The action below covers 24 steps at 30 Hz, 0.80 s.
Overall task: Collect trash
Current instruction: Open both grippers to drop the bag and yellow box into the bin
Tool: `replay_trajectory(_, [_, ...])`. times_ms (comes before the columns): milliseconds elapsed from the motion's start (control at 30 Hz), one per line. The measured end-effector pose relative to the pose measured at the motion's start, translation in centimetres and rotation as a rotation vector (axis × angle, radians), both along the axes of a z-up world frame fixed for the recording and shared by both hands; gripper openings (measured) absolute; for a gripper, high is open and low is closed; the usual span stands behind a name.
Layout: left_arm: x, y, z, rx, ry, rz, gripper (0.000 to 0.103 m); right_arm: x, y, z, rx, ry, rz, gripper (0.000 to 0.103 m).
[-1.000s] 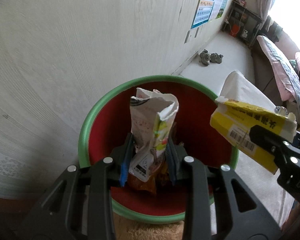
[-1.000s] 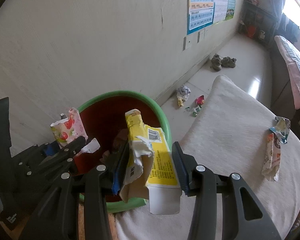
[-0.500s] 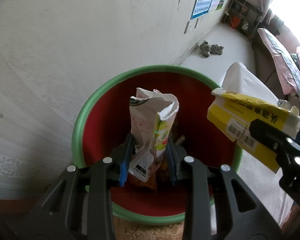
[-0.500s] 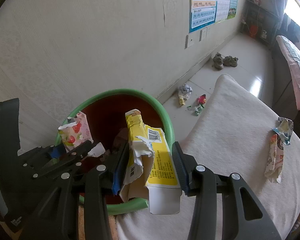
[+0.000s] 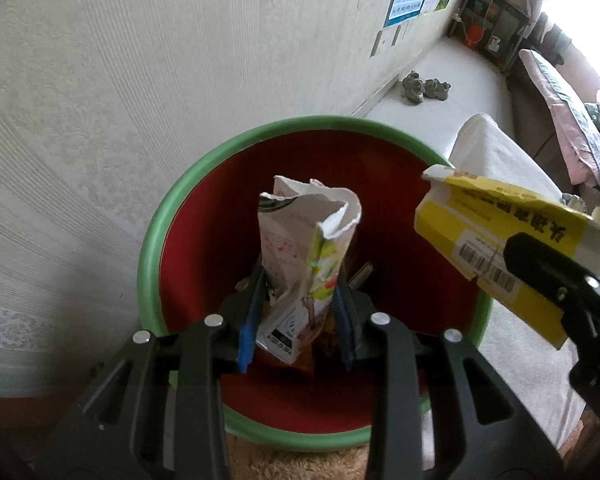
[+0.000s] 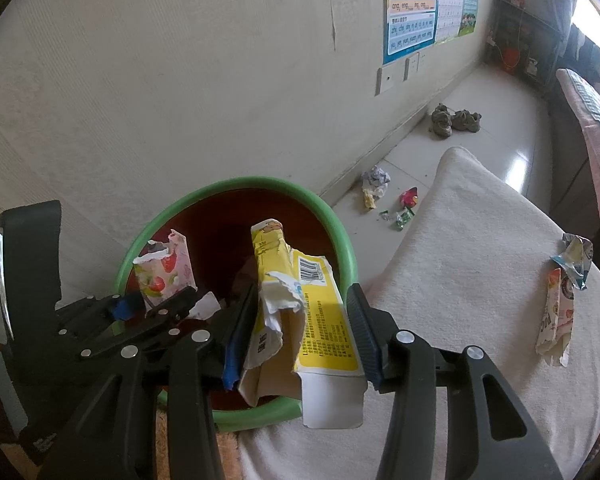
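Pale textured wall (image 6: 180, 80) and white floor behind, with a red bin, green-rimmed (image 5: 156, 236), standing against the wall. Nearest, at six o'clock in the left wrist view: left gripper (image 5: 298, 320), jaws opening, torn white snack carton (image 5: 304, 256) upright between the blue pads over the bin's mouth, pads no longer clearly pressing. At three o'clock: right gripper (image 6: 298, 334), jaws likewise opening, torn yellow box (image 6: 312, 312) between the pads above the bin's near rim, right pad just clear of it. Beyond, at four o'clock in the right wrist view: white blanket (image 6: 460, 280) with two empty wrappers (image 6: 560, 300) lying on it. Farther, at one o'clock: crumpled wrappers (image 6: 384, 200) scattered on the floor by the skirting. Farther still: pair of shoes (image 6: 454, 120) by the wall, blue chart (image 6: 412, 12) pinned above.
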<state>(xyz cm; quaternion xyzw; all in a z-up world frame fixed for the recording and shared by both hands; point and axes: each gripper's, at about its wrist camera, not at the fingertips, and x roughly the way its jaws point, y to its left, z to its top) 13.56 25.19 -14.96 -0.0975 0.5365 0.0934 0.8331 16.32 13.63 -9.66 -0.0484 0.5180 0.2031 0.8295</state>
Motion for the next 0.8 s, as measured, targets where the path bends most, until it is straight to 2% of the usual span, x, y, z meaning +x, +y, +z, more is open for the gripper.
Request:
replay_trajectory(67, [0.1,0.1,-0.1,-0.001,0.006,0.004,0.047,0.0,0.0,0.0,0.003,0.003,-0.003,0.052])
replay_trajectory(233, [0.0,0.2,-0.3,0.01,0.021,0.021,0.065,-0.2,-0.2,0.5,0.012,-0.013,-0.007,0.055])
replay_trajectory(400, [-0.4,-0.4,0.5,0.065,-0.008,0.012,0.071,-1.2,-1.7,2.3,0.042,-0.048,-0.031,0.058])
replay_trajectory(500, [-1.7,-1.9,2.7,0.115,-0.104,-0.007,0.071,-2.7,-3.9,4.5,0.058,-0.116,-0.067,0.065])
replay_trajectory(567, [-2.9,-3.5,4.8,0.11,-0.19,-0.027,0.072,-3.7,-5.7,6.0,0.072,-0.16,-0.101,0.069])
replay_trajectory(600, [-3.5,-4.5,6.0,0.102,-0.231,-0.037,0.075,-4.6,-7.1,7.1,0.079,-0.193,-0.127,0.072])
replay_trajectory(667, [-4.2,-6.5,8.3,0.087,-0.311,-0.053,0.087,-5.9,-9.1,8.6,0.074,-0.248,-0.17,0.076])
replay_trajectory(800, [-6.6,-10.9,13.6,0.074,-0.497,-0.106,0.097,-8.7,-13.6,11.8,0.056,-0.374,-0.264,0.087])
